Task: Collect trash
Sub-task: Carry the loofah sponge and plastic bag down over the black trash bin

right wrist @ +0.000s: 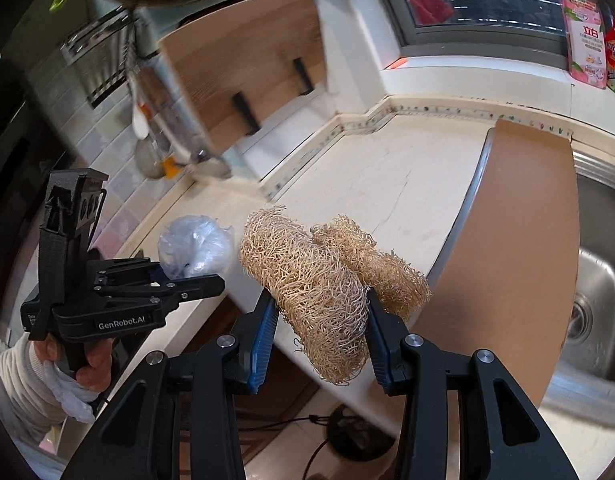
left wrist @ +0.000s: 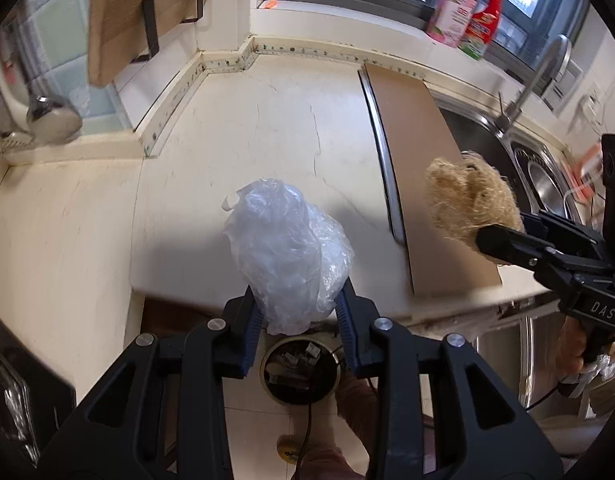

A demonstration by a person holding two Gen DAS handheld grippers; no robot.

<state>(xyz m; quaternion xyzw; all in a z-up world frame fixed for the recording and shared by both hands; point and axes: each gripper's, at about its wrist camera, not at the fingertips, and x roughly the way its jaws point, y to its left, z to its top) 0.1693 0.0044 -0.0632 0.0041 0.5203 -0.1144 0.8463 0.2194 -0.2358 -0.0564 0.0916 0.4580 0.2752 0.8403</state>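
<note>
**Both hand-held grippers loaded at the table edge**

We see the left hand-held gripper (left wrist: 299, 320) closed on a crumpled plastic bag (left wrist: 287, 252), held above the front edge of the table (left wrist: 247, 132). The right hand-held gripper (right wrist: 319, 336) is clamped on a loofah (right wrist: 323, 280), lifted clear of the table beside the brown board (right wrist: 519, 240) that covers part of the sink (right wrist: 595, 300). A bin (left wrist: 299, 372) stands on the floor below the bag.

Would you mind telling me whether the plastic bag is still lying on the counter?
No, the plastic bag is pinched between the fingers of the left gripper, lifted off the counter.
</note>
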